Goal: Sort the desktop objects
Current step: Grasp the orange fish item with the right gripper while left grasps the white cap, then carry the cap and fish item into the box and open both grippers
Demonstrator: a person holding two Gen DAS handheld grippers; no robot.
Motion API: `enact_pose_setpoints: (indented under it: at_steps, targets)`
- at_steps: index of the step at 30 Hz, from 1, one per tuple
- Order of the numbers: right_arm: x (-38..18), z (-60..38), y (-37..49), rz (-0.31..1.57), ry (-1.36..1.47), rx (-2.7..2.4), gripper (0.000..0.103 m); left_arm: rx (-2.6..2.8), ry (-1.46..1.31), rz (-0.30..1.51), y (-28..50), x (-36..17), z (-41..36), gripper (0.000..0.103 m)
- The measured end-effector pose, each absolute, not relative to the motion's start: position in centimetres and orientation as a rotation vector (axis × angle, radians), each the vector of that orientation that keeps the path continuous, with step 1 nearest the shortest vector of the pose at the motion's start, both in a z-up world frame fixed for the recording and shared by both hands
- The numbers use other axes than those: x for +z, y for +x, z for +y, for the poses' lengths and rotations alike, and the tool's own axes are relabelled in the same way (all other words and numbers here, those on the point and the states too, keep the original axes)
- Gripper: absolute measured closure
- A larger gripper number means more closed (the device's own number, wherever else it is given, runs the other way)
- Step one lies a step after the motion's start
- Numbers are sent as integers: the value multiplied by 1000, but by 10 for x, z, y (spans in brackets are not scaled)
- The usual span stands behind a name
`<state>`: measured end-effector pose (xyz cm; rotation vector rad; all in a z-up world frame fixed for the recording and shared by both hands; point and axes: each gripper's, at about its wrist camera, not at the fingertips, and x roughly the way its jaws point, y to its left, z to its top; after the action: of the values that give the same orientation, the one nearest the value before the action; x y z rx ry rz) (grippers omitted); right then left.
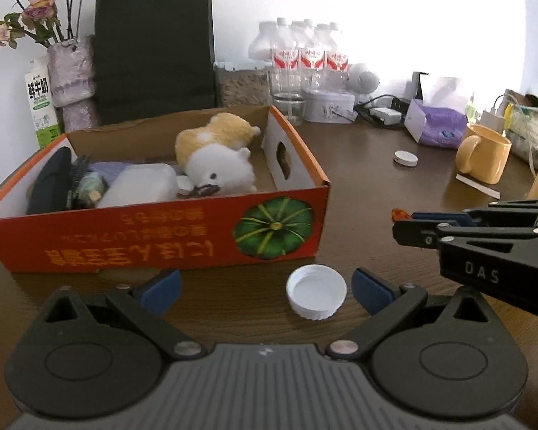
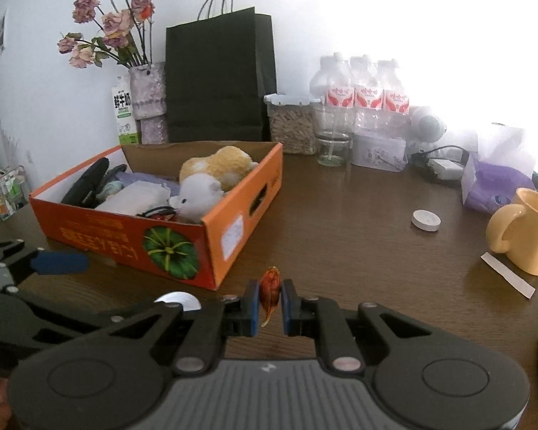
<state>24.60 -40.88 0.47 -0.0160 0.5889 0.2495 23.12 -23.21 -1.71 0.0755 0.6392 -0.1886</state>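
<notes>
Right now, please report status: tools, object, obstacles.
Right tool shut on small orange item. Left tool open, white cap between its fingers. Orange box ahead, path clear.

Dark wood-grain desk [image 2: 358, 215]. On it: orange cardboard box [image 1: 183, 236] at left, white bottle cap [image 1: 316, 296] upside down just in front of it, small white puck [image 2: 426, 220] mid-desk, yellow mug [image 2: 523, 231] at right with a white paper strip [image 2: 507, 275] beside it. Back edge: black paper bag [image 2: 217, 79], water bottles [image 2: 367, 96], purple tissue pack [image 1: 435, 129].
</notes>
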Motion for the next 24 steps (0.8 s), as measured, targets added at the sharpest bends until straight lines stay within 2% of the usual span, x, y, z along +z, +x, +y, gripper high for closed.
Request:
enact_pose_setpoints:
  at_steps: [5,8,11,13,16,24]
  targets:
    - [-1,-425,250,597,22,260,91,-169,58,677,240,-25,-244,0]
    - [-8,-431,253,614,55,274,91,-160,60,695,243,-30,-248,5]
    - [-12,-431,254,622,57,289,91,-152,34,722,246,-34,-249,24]
    - [-12,-429,252,613,53,301,91,-155,30,719,246,-35,-249,30]
    - [-13,-426,250,608,47,311,92,-176,45,705,243,-34,-252,62]
    - [-12,-416,245,593,25,321,92,-195,35,702,240,-30,-241,63]
